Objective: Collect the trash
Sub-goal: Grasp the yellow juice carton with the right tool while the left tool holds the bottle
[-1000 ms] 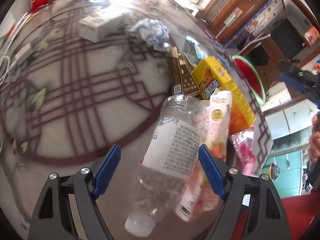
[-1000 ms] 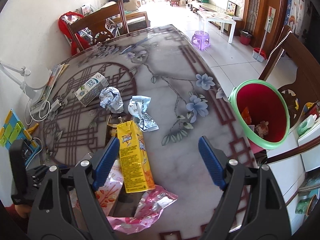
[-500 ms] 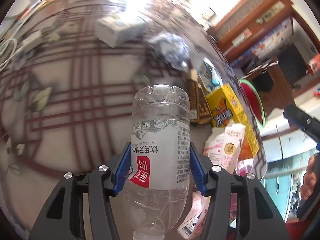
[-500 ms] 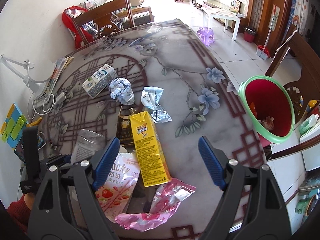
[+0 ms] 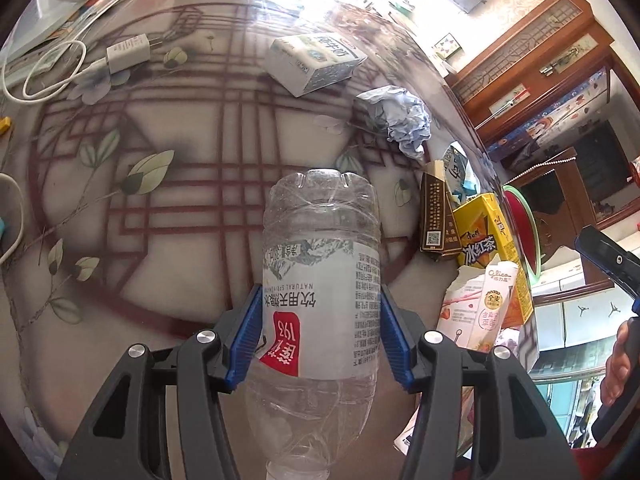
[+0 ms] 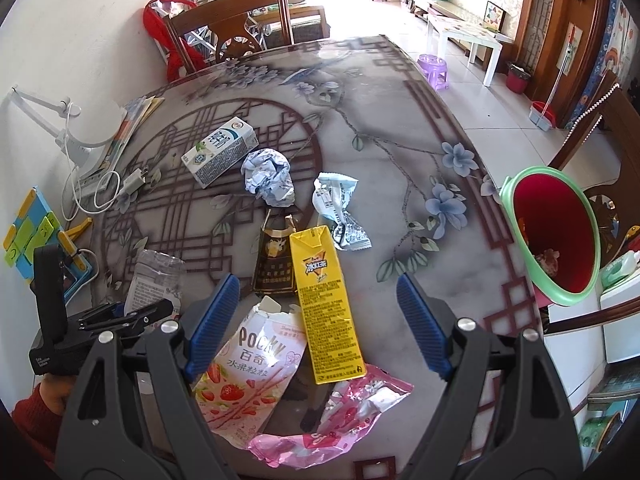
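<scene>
Your left claw grips the empty bottle across its label, base pointing away. Your right claw gapes wide over the yellow carton; the bin stands off the desk's right edge, nearer your right hand.

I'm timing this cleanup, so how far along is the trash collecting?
Early. Done: a few scraps already lie in the bin. In hand: the left hand-held gripper is clamped on the empty plastic bottle; the right hand-held gripper is open and holds nothing. Left on the table: milk carton, crumpled paper, yellow tea carton, Pocky box and wrappers.
</scene>
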Available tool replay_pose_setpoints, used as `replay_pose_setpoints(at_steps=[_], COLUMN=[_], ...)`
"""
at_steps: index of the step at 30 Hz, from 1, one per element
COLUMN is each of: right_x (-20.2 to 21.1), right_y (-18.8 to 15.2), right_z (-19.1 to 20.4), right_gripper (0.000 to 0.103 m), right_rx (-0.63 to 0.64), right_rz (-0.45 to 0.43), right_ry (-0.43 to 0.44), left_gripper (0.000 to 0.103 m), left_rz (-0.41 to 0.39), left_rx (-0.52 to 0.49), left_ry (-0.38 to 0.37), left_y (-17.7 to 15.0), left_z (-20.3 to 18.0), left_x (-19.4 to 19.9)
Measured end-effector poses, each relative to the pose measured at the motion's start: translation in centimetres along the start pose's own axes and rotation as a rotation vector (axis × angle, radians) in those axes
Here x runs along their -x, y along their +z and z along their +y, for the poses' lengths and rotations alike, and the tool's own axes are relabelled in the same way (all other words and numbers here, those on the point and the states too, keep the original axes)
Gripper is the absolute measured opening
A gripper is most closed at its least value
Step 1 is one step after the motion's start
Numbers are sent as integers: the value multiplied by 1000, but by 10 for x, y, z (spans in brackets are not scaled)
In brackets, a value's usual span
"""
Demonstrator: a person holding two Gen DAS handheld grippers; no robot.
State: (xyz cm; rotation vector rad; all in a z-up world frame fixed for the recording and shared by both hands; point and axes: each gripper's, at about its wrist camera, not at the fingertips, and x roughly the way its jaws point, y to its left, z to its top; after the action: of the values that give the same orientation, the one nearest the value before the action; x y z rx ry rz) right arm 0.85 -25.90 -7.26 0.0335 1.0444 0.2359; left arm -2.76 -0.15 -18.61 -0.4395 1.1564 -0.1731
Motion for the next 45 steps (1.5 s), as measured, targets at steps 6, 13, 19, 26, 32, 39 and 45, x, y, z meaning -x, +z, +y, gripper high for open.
replay_pose_setpoints(at_steps=[6,13,19,26,32,39,45], right_x=[0,1,1,0,-2,-3,-4], right_y=[-2,-3,-4,-6,-7,-8,-8], right_z=[-1,-4,-5,-4,-5,-9,-11], right_gripper=[79,79,79,79,79,79,79], right_rx=[-6,-10,-11,-10,-17,-31,-36], right_rz=[3,3,7,10,18,24,27], right_ry=[-6,-7,-4,1,3,3,5], left_gripper=[52,52,52,52,52,52,52], left_rz=[-2,1,1,8,15,27,36], left_rx=[-15,-26,-22,-13,-16,-24,-24], left_ry=[-8,-12,-9,-3,-4,-4,-2], left_y=[2,4,3,1,1,2,3], left_z=[-4,-7,-6,-5,-7,-10,-10], left_x=[-2,-3,-2,-4,-7,-13,-15])
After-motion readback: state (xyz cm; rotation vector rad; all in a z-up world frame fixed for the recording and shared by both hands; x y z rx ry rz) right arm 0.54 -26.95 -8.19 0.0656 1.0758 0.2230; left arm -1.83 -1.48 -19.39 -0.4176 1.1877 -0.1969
